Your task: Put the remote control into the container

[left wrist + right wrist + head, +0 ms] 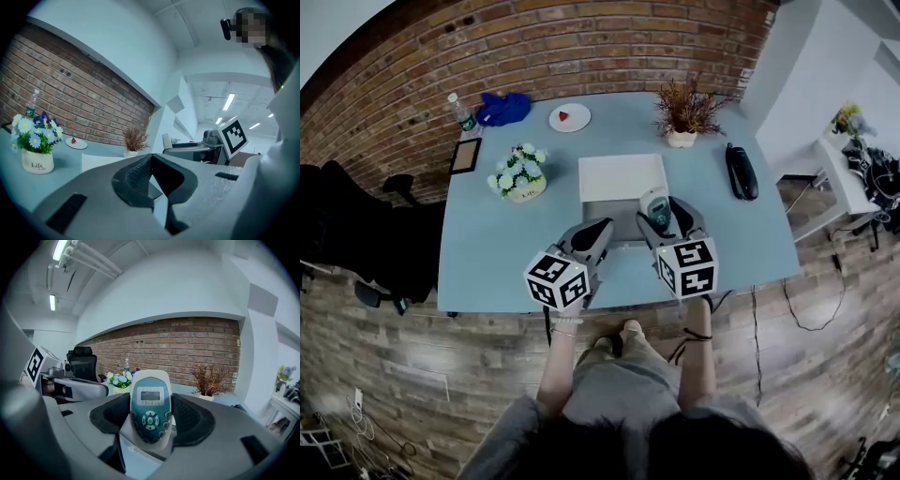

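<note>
**Remote (pixel 150 404) riding in the right gripper (pixel 151 417)**

The blue table (pixel 487 234) is carrying a white container (pixel 622 178) at its middle. The left gripper (pixel 600 230) is hovering at the container's near edge, jaws pressed together, empty. The right one is pinching the remote beside it.

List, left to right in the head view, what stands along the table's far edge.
water bottle → blue cloth → white plate → potted dried plant
</note>
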{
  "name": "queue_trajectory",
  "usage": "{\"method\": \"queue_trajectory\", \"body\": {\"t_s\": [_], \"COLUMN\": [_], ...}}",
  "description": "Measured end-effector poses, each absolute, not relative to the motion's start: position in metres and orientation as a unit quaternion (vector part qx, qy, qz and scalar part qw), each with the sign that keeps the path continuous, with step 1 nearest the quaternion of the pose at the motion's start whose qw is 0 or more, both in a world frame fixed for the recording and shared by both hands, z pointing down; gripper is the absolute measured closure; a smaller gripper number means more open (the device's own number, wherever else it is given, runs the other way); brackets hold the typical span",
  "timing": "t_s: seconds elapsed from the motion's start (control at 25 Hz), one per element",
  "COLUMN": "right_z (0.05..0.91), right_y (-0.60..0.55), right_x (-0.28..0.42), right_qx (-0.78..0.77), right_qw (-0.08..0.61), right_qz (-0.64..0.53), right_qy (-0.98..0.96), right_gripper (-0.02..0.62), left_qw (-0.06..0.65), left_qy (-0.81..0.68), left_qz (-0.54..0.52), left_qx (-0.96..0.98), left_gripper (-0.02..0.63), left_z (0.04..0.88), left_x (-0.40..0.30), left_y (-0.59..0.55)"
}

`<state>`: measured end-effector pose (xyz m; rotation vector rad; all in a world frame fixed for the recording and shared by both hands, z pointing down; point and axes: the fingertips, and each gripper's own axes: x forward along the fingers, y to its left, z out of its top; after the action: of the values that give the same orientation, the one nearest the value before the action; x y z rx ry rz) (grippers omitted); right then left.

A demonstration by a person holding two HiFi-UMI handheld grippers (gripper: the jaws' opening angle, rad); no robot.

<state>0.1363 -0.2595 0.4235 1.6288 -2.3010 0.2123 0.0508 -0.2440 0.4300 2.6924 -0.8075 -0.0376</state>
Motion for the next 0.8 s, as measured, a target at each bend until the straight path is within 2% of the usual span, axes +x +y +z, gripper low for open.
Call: {"method": "queue_trajectory", "body": {"t_s": [0.8], "right_z": [0.475], "right_y": [-0.306], "right_x": [0.111], "right_qx": [0.418], "right_qw": [0.242], "right_qz": [0.075], "right_qy": [-0.872], "right_gripper": [0.314], "left_qw": [0.219], "left_qy": [-0.379], "left_qz": [-0.008], "left_qx": [0.899], "left_gripper": [0.603], "left_z": [0.478], "left_x": [0.045], "left_y": [-0.271]}}
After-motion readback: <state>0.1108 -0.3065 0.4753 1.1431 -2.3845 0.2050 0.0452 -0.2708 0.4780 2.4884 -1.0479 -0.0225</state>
